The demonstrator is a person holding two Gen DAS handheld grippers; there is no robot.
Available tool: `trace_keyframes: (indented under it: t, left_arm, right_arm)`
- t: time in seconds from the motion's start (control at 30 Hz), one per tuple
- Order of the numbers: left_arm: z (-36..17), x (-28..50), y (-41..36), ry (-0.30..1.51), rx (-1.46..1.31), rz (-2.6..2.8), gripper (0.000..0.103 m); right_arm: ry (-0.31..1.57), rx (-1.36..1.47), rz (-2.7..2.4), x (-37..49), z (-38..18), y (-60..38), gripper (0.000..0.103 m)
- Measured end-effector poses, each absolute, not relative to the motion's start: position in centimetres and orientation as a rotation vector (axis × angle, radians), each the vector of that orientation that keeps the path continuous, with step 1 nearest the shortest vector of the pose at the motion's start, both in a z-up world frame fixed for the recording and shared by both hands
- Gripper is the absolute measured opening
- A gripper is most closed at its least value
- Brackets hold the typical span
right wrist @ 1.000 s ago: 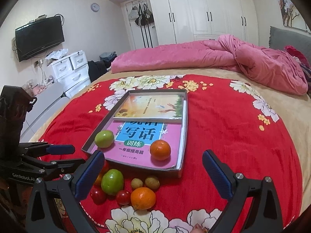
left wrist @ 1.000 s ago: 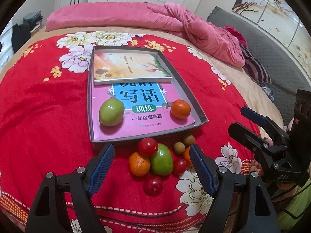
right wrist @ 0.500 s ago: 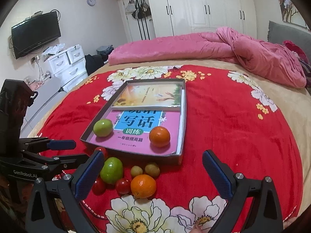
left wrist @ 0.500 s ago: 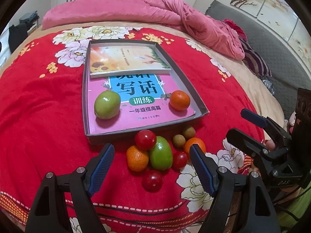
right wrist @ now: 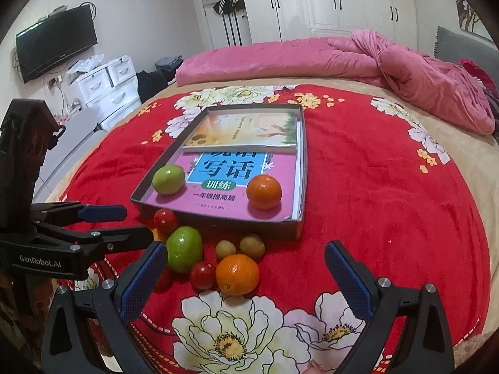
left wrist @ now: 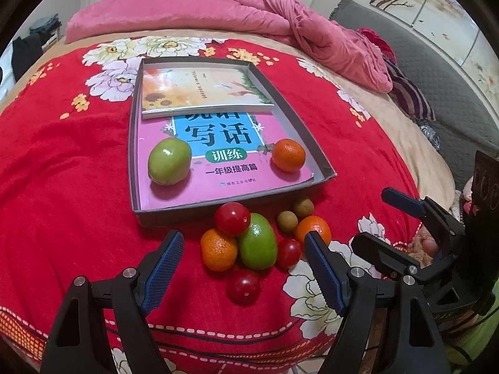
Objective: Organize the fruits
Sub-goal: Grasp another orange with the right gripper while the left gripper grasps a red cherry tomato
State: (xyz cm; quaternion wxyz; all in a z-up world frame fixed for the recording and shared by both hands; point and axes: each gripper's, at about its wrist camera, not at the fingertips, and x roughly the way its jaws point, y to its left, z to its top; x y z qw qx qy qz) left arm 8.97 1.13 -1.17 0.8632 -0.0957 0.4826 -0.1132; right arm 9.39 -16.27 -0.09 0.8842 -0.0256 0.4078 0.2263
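A grey box lid lies on the red bedspread with two books inside. On the pink book rest a green fruit and an orange. In front of the lid sits a cluster: a green fruit, two oranges, red tomatoes and two small brown-green fruits. My left gripper hovers open just before the cluster, nothing between its pads. My right gripper stands open to the right of it, holding nothing.
A rumpled pink duvet lies across the far side of the bed. A grey headboard runs along the right. White drawers and a wall television stand left of the bed. The bed's front edge is close below both grippers.
Both views have tipped slightly downward and nearer, so the lid and fruit cluster sit a little higher in frame. No fruit has moved; both grippers remain open.
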Motion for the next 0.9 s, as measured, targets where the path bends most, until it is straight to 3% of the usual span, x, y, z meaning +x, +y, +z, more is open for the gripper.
trace_keyframes:
  t: [0.7, 0.9]
  left_arm:
    - [-2.9, 10.4, 1.9, 1.045, -0.267, -0.245, 0.081]
    - [-3.4, 10.9, 1.7, 1.047, -0.262, -0.255, 0.079]
  right_arm:
    - [0.998, -0.049, 0.443, 10.3, -3.2, -16.1, 0.101]
    - [1.048, -0.026, 0.45, 10.9, -4.3, -16.1, 0.086]
